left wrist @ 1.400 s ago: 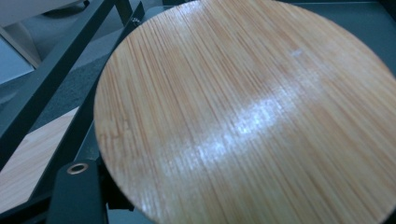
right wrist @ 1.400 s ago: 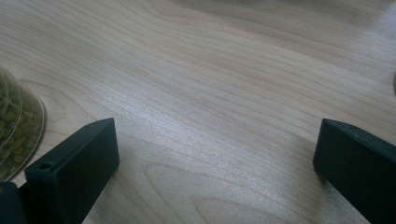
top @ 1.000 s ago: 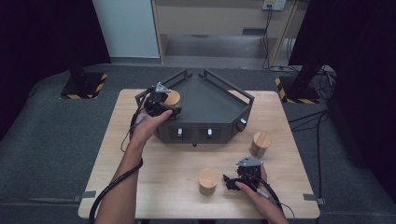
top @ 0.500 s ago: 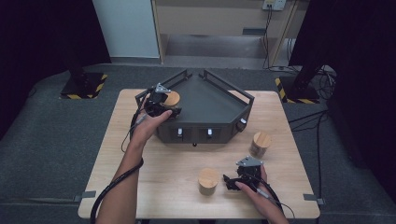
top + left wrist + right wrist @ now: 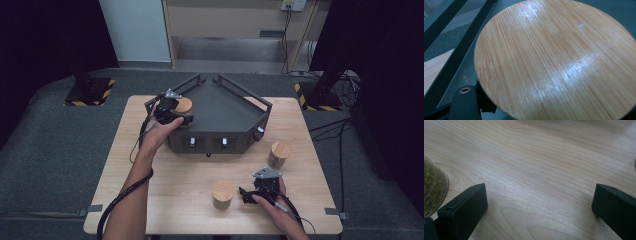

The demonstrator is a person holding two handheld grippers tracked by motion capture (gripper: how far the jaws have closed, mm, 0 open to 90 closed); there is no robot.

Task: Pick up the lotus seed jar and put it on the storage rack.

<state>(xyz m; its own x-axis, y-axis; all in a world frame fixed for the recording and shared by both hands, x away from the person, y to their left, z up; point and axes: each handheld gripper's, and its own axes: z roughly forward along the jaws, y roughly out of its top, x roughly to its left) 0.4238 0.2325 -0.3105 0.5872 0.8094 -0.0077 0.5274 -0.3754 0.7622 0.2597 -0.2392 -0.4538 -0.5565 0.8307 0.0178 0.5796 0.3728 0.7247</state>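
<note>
A jar with a round bamboo lid (image 5: 183, 105) stands at the left end of the dark angular tray (image 5: 235, 120). My left gripper (image 5: 181, 113) is shut on this jar. In the left gripper view the lid (image 5: 559, 60) is very close, and one black finger (image 5: 464, 105) presses at its lower left edge. A second bamboo-lidded jar (image 5: 223, 193) stands on the table at the front, and its glass side with green contents (image 5: 431, 190) lies left of my right gripper (image 5: 539, 212). The right gripper (image 5: 245, 194) rests just right of that jar, open with bare wood between its jaws.
A third lidded jar (image 5: 278, 154) stands on the wooden table (image 5: 165, 185) near the tray's right front corner. The tray has raised black rails (image 5: 245, 95) and small white clips on its front wall. Grey carpet surrounds the table.
</note>
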